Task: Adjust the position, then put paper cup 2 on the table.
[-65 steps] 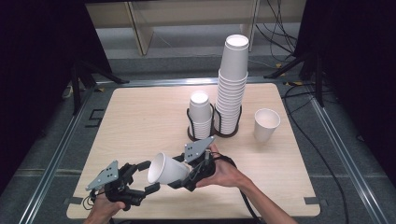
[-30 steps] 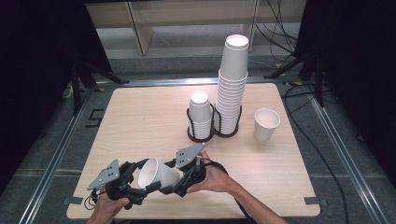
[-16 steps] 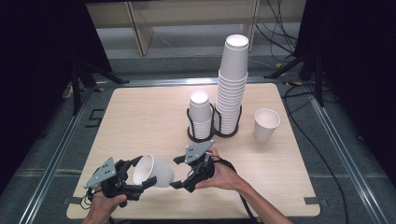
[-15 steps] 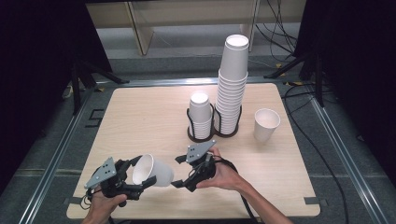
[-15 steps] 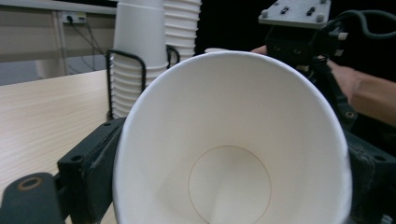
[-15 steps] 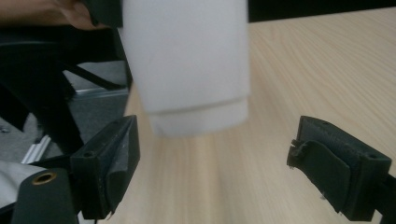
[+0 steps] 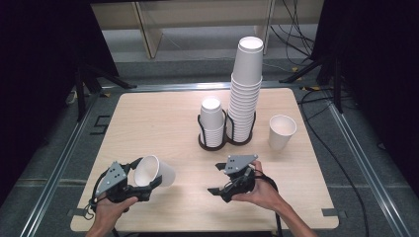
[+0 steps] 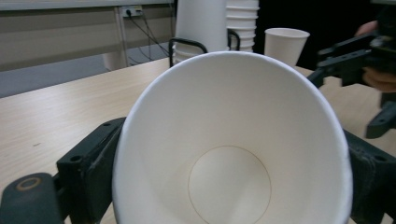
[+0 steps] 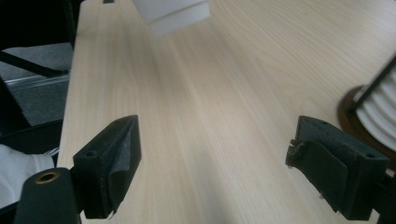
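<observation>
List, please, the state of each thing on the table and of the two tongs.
Left tongs: shut on the held cup.
Held cup: empty, tilted on its side, off the table.
Right tongs: open, nothing between them.
Single cup: upright, empty, standing alone.
Tall stack: upright in the black holder.
Short stack: upright in the holder's other ring.

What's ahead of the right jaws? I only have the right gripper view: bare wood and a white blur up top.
Observer: The blur is a paper cup, held on its side by the left gripper.
Operator: Gripped properly?
Observer: Yes, the left gripper view shows a jaw against each side of the cup wall.
Operator: And my right gripper?
Observer: The right gripper is open with nothing between its jaws, just in front of the cup holder.
</observation>
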Available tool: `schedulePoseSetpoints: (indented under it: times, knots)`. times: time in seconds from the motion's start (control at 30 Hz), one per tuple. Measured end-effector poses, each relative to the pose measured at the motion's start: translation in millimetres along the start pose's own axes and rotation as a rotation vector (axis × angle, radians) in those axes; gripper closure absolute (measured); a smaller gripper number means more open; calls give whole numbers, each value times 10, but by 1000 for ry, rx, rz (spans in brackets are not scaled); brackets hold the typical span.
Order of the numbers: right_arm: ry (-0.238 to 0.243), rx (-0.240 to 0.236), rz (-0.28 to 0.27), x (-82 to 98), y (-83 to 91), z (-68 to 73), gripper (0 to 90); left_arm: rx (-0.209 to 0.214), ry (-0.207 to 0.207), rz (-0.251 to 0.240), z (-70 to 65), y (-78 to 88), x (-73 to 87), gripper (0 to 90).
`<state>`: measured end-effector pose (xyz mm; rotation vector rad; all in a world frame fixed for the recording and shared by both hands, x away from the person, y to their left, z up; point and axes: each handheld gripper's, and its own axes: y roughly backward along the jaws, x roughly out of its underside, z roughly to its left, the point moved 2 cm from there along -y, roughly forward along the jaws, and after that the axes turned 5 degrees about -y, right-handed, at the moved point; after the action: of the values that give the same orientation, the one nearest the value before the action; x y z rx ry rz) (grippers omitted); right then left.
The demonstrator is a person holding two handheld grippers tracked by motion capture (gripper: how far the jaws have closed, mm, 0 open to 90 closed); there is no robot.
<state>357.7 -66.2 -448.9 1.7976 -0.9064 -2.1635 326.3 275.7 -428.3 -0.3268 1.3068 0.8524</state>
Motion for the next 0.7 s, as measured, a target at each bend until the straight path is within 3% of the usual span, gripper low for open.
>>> schedulePoseSetpoints:
  times: [0.03,0.23,0.33,0.5,0.7]
  knots:
    - [-4,13,3,18,37,0,166,3,-1,-13,23,-28,8,102]
    - [-26,113,-4,125,241,-27,166,-60,-12,43,208,-125,41,101]
    - [-56,149,-5,187,337,-29,164,-72,-13,41,275,-176,67,101]
    - [-86,183,2,308,432,-20,165,-102,-32,101,465,-266,141,101]
    - [-74,196,11,378,475,-5,166,-126,-38,115,602,-355,163,100]
